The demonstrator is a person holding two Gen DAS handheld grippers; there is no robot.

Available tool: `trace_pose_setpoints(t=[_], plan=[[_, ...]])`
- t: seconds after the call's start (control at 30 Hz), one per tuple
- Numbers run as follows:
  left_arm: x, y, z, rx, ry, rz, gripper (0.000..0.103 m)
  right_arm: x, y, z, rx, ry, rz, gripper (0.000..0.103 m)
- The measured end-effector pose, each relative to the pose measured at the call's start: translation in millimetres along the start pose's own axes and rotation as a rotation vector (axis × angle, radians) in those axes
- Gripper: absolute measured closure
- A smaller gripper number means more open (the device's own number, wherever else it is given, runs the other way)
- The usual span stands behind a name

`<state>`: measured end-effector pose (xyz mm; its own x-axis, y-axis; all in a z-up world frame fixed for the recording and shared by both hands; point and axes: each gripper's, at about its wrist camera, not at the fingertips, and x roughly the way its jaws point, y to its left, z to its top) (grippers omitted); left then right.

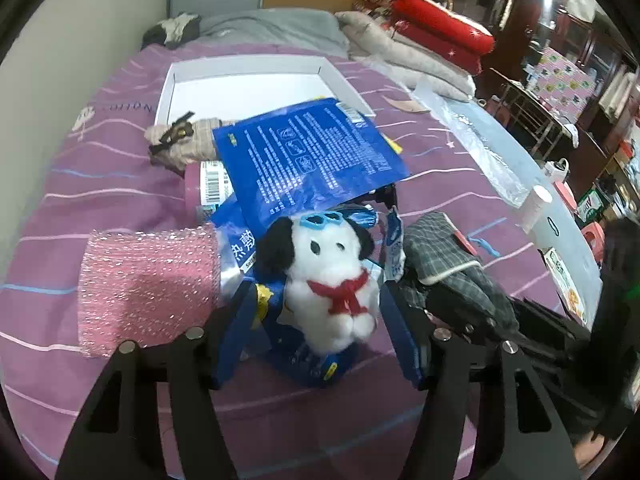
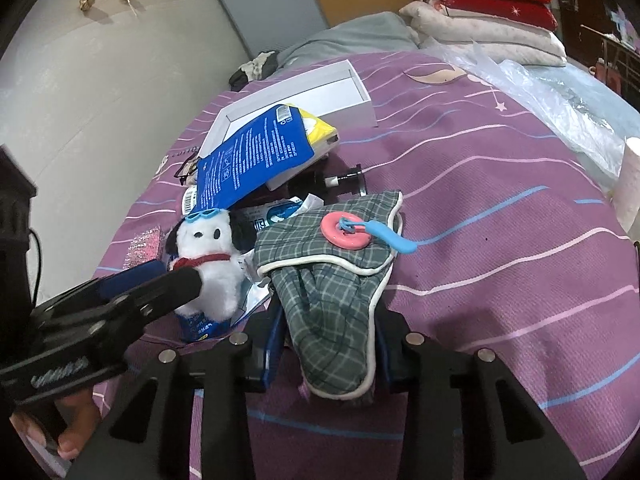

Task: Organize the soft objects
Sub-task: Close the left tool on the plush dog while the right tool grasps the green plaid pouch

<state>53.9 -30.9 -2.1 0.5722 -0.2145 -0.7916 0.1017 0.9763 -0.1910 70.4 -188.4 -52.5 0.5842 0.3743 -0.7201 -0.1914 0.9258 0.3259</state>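
A white plush dog (image 1: 332, 280) with black ears, blue sunglasses and a red scarf stands on blue packets on the purple bed. My left gripper (image 1: 320, 296) is open around it, and the blue fingers (image 1: 244, 320) flank its body with a gap on the left. From the right wrist view the dog (image 2: 212, 268) has that left gripper (image 2: 176, 280) beside it. A green plaid cloth (image 2: 332, 288) with white piping lies bunched between the blue fingers of my right gripper (image 2: 328, 324), which is shut on it. A pink ring with a blue tail (image 2: 346, 230) rests on the cloth.
An open white box (image 1: 248, 84) sits further back on the bed, with a large blue packet (image 1: 308, 152) leaning over its front. Pink bubble wrap (image 1: 148, 284) lies on the left. Folded red and grey bedding (image 1: 432, 40) and clear plastic (image 2: 540, 92) are at the right.
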Motion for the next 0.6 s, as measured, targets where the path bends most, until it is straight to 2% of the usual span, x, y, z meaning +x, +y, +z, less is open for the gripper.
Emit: trace_pose_setpoints(t=[0.2, 0.27, 0.4, 0.6], plan=[[16.3, 2.2, 4.0, -0.041, 0.052, -0.017, 0.050, 0.2, 0.0, 0.0, 0.000, 0.000, 0.000, 0.067], [18.3, 3.4, 3.1, -0.050, 0.059, -0.030, 0.062, 0.3, 0.0, 0.0, 0.000, 0.001, 0.001, 0.067], [16.0, 4.4, 0.1, -0.055, 0.056, -0.042, 0.066, -0.5, 0.1, 0.2, 0.003, 0.002, 0.005, 0.068], [2.2, 3.4, -3.1, -0.041, 0.032, -0.027, 0.067, -2.6, -3.8, 2.2, 0.018, -0.006, 0.033, 0.077]])
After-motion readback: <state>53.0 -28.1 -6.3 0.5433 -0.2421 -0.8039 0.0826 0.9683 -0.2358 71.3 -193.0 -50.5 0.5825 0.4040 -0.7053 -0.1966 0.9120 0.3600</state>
